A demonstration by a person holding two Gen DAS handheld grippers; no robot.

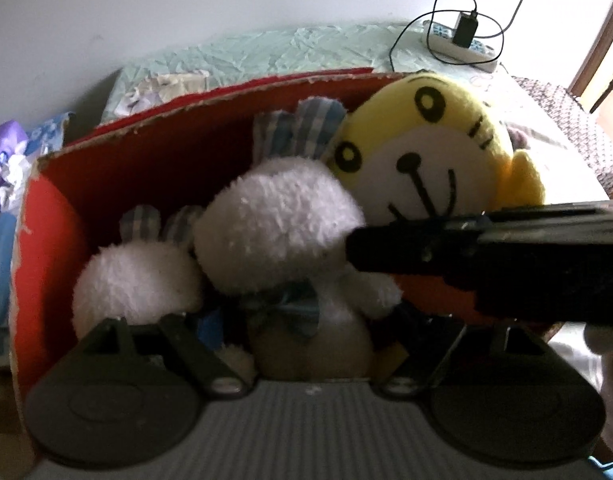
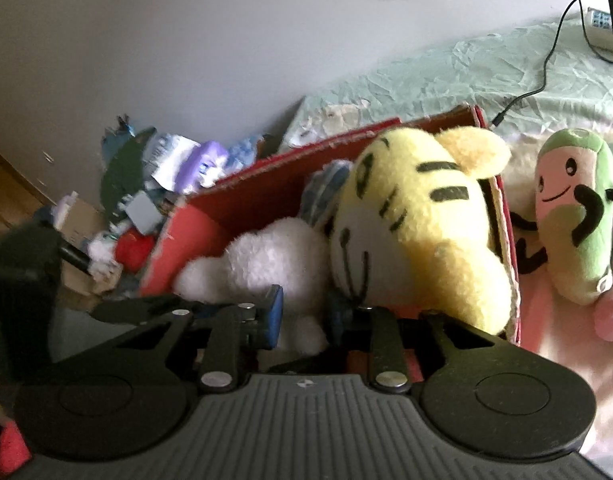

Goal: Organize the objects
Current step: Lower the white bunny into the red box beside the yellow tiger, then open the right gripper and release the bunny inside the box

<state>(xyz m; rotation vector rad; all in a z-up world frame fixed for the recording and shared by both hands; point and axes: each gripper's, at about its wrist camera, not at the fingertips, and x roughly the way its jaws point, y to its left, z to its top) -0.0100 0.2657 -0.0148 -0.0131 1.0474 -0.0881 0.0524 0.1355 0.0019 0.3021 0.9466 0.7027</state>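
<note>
1. Judged from how things lie, the sorting is well along: the red cardboard box [image 1: 154, 152] on the bed [image 2: 446, 76] already holds two white bunny plushes [image 1: 278, 216] and the yellow tiger plush [image 1: 422, 148].
2. Left to do, it seems: the green-and-pink plush [image 2: 570, 216] lies outside the box on the bed, just beside the box's right wall, toward the bed's right side. A heap of clutter [image 2: 154, 184] sits off the bed's left edge; whether it belongs to the task I cannot tell.
3. The tiger is not settled. Its head rises above the box rim and leans against the right wall, long axis tilted, crown up toward the bed's far edge, face toward the cameras.
4. The larger bunny sits upright, checked ears pointing up; the smaller one [image 1: 134, 276] is beside it near the left wall.
5. The right gripper [image 2: 302, 316] has its fingers moderately apart around the bunny's lower body, not visibly closed on it.
6. The left gripper [image 1: 306, 344] has fingers spread wide at the box's near side, holding nothing.
</note>
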